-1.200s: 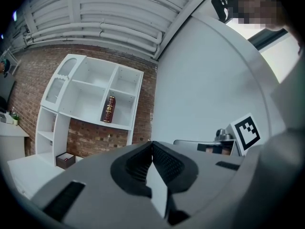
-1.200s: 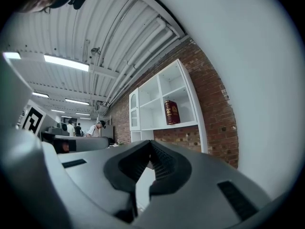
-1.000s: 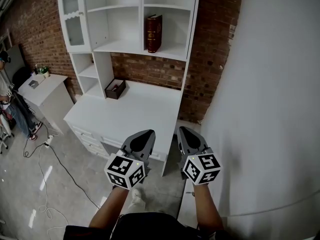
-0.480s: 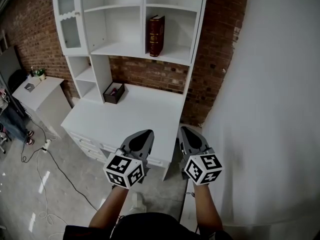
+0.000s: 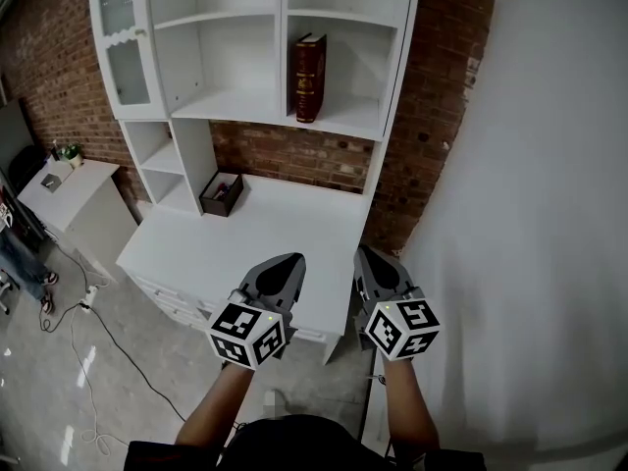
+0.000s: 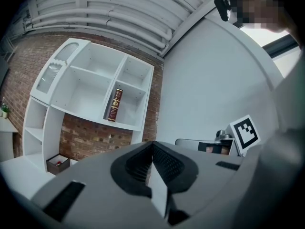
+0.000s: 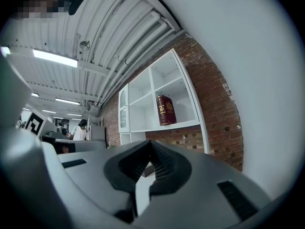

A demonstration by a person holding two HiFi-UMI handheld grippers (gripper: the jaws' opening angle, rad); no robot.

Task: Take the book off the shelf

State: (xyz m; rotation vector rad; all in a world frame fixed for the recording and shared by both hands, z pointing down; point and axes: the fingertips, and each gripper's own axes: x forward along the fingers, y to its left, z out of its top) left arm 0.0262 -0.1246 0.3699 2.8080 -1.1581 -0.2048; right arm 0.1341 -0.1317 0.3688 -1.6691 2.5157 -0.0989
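Observation:
A dark red book (image 5: pixel 309 77) stands upright, alone, in the right-hand compartment of the white shelf unit (image 5: pixel 334 116) above a white desk (image 5: pixel 285 234). The book also shows in the left gripper view (image 6: pixel 114 105) and the right gripper view (image 7: pixel 166 109). My left gripper (image 5: pixel 286 263) and right gripper (image 5: pixel 367 256) are held side by side at the desk's near edge, far below and short of the book. Both point toward the shelf. Each has its jaws closed together with nothing between them, as seen for the left gripper (image 6: pixel 152 144) and the right gripper (image 7: pixel 151 144).
A small dark open box (image 5: pixel 221 194) sits on the desk by the left cubbies. A white wall (image 5: pixel 530 214) runs close along the right. A low white cabinet (image 5: pixel 74 199) and a person (image 5: pixel 15 243) are at the left, with cables (image 5: pixel 98 332) on the floor.
The shelf unit has grown slightly larger and shifted in the head view as I come closer. Both grippers stay shut in the same spot of the view.

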